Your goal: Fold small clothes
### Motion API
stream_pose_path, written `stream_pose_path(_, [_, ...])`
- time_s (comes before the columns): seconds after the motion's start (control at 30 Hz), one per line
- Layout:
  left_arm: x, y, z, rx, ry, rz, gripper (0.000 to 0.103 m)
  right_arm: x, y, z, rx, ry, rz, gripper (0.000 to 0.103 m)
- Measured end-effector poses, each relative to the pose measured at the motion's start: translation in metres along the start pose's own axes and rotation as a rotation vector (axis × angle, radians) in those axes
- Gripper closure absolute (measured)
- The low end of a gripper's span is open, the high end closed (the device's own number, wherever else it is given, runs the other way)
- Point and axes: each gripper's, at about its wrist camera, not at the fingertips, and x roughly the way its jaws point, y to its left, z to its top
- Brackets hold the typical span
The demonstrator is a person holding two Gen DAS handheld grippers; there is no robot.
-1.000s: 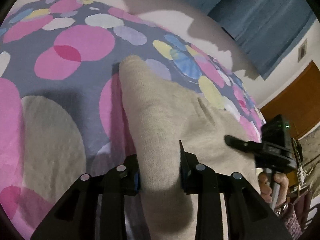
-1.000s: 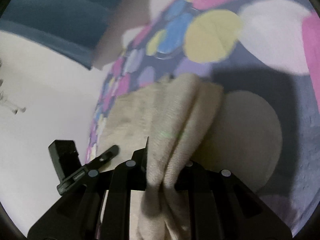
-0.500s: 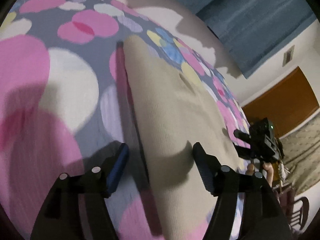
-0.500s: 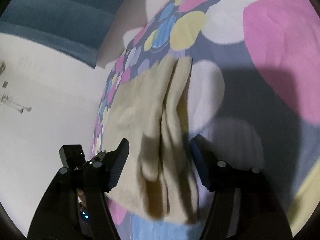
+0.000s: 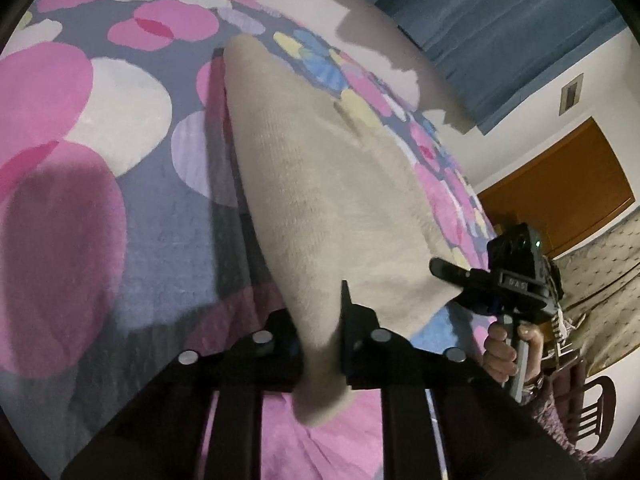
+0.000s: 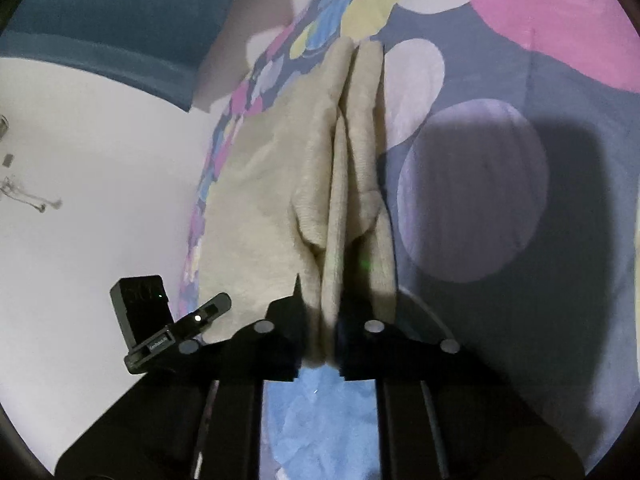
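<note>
**Both grippers pinch the beige cloth again**

Half a second ago both pairs of jaws stood wide over the cloth; they have just been closing, and each now has fabric clamped between its pads.

From the left wrist: the left gripper (image 5: 320,334) is pinched narrow on the near corner of the beige knit garment (image 5: 320,184), a tail of cloth hanging down between the fingers. The garment stretches away across the spotted bedspread (image 5: 120,184) toward its far edge, lifted off it at the near end. At the right, a hand (image 5: 506,354) holds the right gripper (image 5: 452,274), its tip at the cloth's other near corner. A blue curtain (image 5: 500,20) and a wooden door (image 5: 560,184) stand beyond the bed.

From the right wrist: the right gripper (image 6: 318,328) is closed narrow on bunched, vertical folds of the garment (image 6: 260,184), near the bedspread's (image 6: 500,184) left edge. The left gripper (image 6: 216,306) shows at lower left, touching the cloth's edge.
</note>
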Motion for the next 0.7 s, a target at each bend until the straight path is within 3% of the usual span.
stream_pose_path(0.37, [-0.034, -0.013, -0.023, -0.014, -0.001, -0.042, 0.091, -0.024, 0.012, -0.039, 0.037, 0.008, 0.104, 0.094])
stream_pose_path(0.7, [-0.021, -0.006, -0.052, 0.003, 0.014, 0.028, 0.091, -0.022, -0.010, -0.067, 0.068, 0.016, 0.047, 0.095])
